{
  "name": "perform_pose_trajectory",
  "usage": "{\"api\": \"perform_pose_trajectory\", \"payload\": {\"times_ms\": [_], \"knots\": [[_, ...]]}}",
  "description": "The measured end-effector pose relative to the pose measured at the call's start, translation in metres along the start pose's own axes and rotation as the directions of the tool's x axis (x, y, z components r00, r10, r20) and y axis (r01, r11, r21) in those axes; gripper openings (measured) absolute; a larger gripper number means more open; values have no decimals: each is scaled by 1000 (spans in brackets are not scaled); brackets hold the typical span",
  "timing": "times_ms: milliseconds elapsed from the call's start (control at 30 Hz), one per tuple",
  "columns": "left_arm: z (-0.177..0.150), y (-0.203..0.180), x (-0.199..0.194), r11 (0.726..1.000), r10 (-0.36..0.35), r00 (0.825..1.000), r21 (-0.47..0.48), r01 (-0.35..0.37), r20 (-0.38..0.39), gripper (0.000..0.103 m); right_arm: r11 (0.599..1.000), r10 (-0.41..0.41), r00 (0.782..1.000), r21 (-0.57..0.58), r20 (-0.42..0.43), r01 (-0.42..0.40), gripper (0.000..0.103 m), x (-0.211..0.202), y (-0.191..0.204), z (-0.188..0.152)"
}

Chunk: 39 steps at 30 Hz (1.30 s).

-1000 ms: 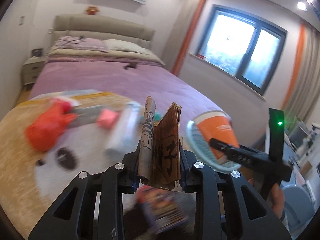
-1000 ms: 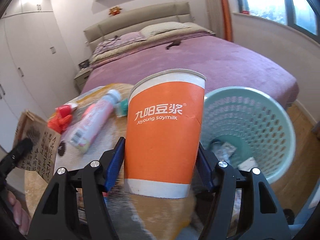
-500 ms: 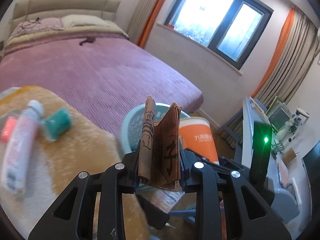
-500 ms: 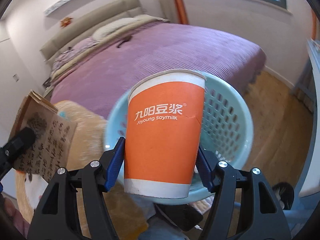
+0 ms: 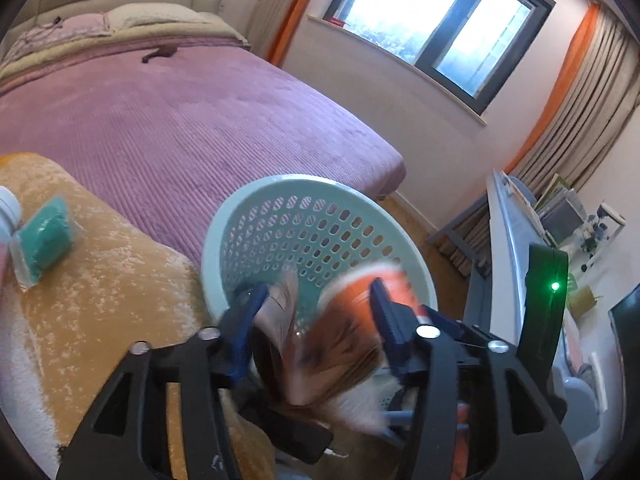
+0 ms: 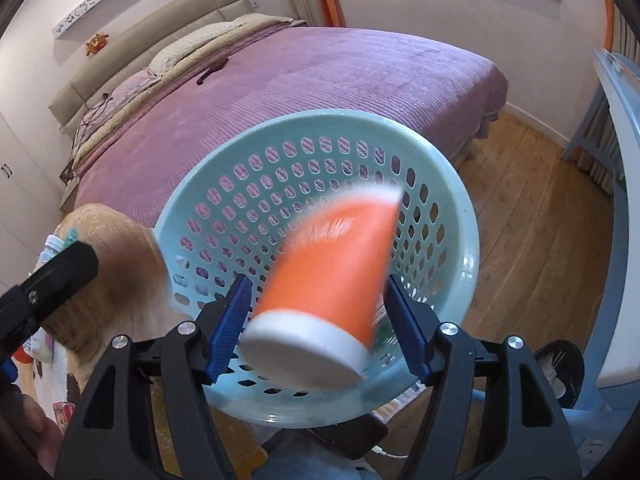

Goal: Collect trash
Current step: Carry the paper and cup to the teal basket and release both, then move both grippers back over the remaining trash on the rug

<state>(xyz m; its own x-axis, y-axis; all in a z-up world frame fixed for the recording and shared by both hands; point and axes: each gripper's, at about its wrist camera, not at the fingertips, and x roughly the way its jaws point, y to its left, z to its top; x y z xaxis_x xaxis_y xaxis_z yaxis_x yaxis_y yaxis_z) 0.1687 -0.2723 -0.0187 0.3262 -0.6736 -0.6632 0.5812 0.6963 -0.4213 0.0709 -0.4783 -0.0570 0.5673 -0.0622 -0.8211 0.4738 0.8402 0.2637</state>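
Note:
A pale green perforated basket [image 5: 320, 196] [image 6: 460, 208] stands beside the bed. My left gripper [image 5: 316, 320] is over it with its jaws apart; the folded brown paper [image 5: 332, 360] is blurred and tilted between them, free of the pads. My right gripper [image 6: 318, 312] is open over the same basket; the orange paper cup [image 6: 332, 276] is blurred, tilted right, loose between the blue pads. The cup also shows in the left wrist view [image 5: 360, 284].
A purple bed [image 5: 180, 112] lies behind the basket. A tan plush blanket [image 5: 100, 280] at left holds a teal packet [image 5: 44, 236] and a white bottle [image 5: 8, 216]. A desk edge [image 5: 516, 248] is at right, wooden floor [image 6: 540, 208] beyond.
Both grippers moved over the basket and opened. The brown paper and the orange cup have left the pads and are falling, blurred, toward the basket.

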Motion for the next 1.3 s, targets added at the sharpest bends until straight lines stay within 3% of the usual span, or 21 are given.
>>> {"api": "perform_pose_trajectory", "payload": {"times_ms": [33, 267, 600, 867, 1100, 1300], "knots": [[-1, 1, -4, 1000, -1, 1000, -3, 1, 11, 61, 1000, 1, 1000, 3, 3, -1, 70, -2, 0, -1], [-8, -2, -43, 1000, -13, 998, 20, 11, 66, 61, 1000, 11, 999, -10, 45, -11, 70, -23, 6, -2], [-16, 8, -107, 1000, 9, 985, 10, -11, 174, 61, 977, 106, 983, -199, 149, -75, 70, -77, 79, -10], [-22, 40, -167, 989, 147, 950, -23, -147, 274, 72, 928, 230, 960, -333, 162, -166, 68, -88, 138, -20], [-28, 94, -183, 969, 238, 937, -127, -211, 256, 75, 878, 313, 945, -407, 93, -251, 45, -66, 186, -20], [-40, 135, -158, 951, 289, 942, -159, -263, 172, 75, 865, 365, 931, -372, 6, -337, 42, -31, 213, -13]]}}
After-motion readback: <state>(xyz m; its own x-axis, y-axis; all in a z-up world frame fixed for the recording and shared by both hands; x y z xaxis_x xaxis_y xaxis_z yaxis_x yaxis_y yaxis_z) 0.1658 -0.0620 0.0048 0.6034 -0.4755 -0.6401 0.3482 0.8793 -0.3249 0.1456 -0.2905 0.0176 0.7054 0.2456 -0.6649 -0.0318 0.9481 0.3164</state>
